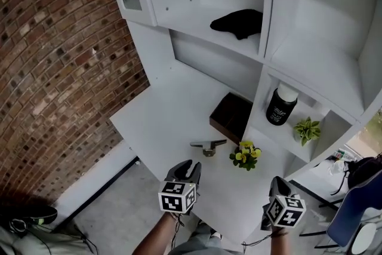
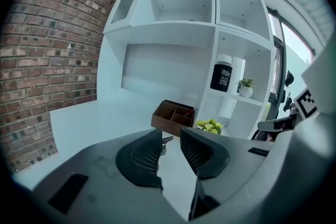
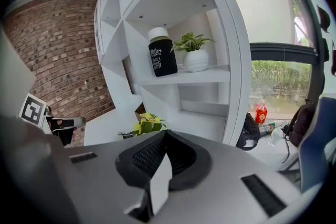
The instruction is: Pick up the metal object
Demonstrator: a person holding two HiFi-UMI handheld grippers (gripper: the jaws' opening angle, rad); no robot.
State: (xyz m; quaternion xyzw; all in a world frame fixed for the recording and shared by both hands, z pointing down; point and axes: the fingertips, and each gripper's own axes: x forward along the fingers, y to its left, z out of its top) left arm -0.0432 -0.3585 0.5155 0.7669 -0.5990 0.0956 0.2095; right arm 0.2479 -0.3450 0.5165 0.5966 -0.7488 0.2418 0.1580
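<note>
Grey and dull, the metal object (image 1: 208, 146) lies flat on the white counter (image 1: 161, 122), a little below the middle of the head view. Its long handle points to the left of the frame. It lies in the open, just left of the yellow flower plant (image 1: 246, 155) and below the brown wooden box (image 1: 231, 117). It touches neither, so I judge that a gripper can come to it from the near edge without disturbing them.

The left gripper (image 1: 186, 170) hangs at the lower middle of the frame, near the counter edge and short of the object. Its jaws stand a little apart with nothing between them. In the left gripper view the gap points toward the object, which reads to me as lining up for the reach. The right gripper (image 1: 279, 189) is at the lower right, well apart from the object. Its jaws are pressed together on nothing, and it seems only to wait.

Much of the object is hidden. In the left gripper view one jaw covers it and only the tip of the handle shows in the gap. In the right gripper view just a dark bit appears left of the flowers. What kind of tool it is, I cannot tell. The label of the black bottle (image 1: 280, 106) on the shelf (image 1: 325, 65) is too small to read in the head view. The dark thing (image 1: 239, 22) on the upper shelf may be a cloth, but this is not sure. The person's forearms are cut off by the lower edge.
</note>
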